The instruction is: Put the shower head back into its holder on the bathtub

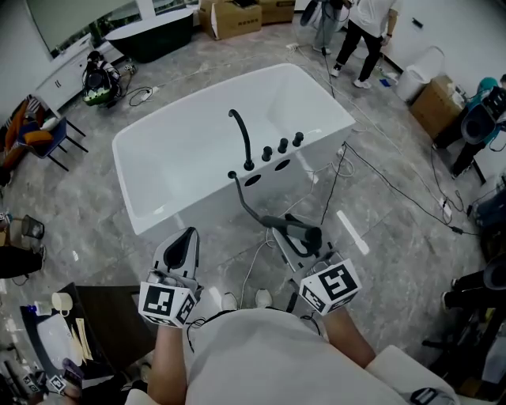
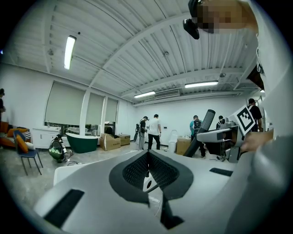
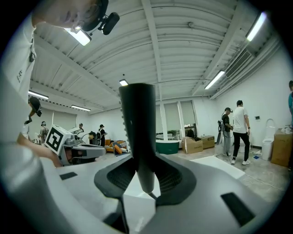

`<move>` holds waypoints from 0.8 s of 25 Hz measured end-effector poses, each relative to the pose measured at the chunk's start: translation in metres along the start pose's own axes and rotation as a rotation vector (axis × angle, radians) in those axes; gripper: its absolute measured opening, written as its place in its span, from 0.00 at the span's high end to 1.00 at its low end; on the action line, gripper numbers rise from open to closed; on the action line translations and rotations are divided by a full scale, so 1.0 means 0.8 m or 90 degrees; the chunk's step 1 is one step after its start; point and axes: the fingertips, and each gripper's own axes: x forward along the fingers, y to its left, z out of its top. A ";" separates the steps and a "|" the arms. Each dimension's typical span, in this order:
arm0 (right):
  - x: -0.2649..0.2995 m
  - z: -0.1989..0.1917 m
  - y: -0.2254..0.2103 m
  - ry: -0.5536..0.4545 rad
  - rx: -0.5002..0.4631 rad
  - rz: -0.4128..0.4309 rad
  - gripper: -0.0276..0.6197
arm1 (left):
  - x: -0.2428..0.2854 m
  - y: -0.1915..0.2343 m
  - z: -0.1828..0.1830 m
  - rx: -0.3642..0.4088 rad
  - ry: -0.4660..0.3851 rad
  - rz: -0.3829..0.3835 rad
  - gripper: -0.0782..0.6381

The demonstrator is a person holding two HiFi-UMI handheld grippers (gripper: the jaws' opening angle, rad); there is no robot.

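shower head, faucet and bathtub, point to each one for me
shower head point(image 3: 137, 137), right gripper view, on its dark upright handle
faucet point(image 1: 243, 138), head view, midway along the black curved spout
bathtub point(image 1: 182, 158), head view, on the bare white inside of the basin

Ahead of me, against the far wall, a dark green tub stands next to some cardboard boxes. A person in a white top stands on the grey marbled floor with a second person just beside. A white bin is near them. To my left I see a blue chair and a green-and-black bag. Black cables trail over the floor. Down at my left sits what may be a mug. Overhead is a strip light.
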 end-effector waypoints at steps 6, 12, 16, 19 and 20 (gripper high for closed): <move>-0.012 -0.007 -0.011 -0.007 0.000 0.035 0.74 | -0.003 -0.023 -0.010 -0.002 0.002 0.030 0.88; -0.014 -0.009 -0.024 -0.007 0.008 0.052 0.74 | 0.008 -0.040 -0.009 -0.005 0.008 0.038 0.88; -0.008 -0.007 -0.024 -0.012 0.004 0.066 0.74 | 0.014 -0.043 -0.003 0.002 0.004 0.036 0.88; 0.000 -0.004 -0.023 -0.015 0.001 0.072 0.74 | 0.019 -0.037 -0.002 0.005 0.003 0.037 0.88; 0.003 -0.004 -0.022 -0.015 0.001 0.073 0.74 | 0.021 -0.034 -0.002 0.005 0.003 0.036 0.88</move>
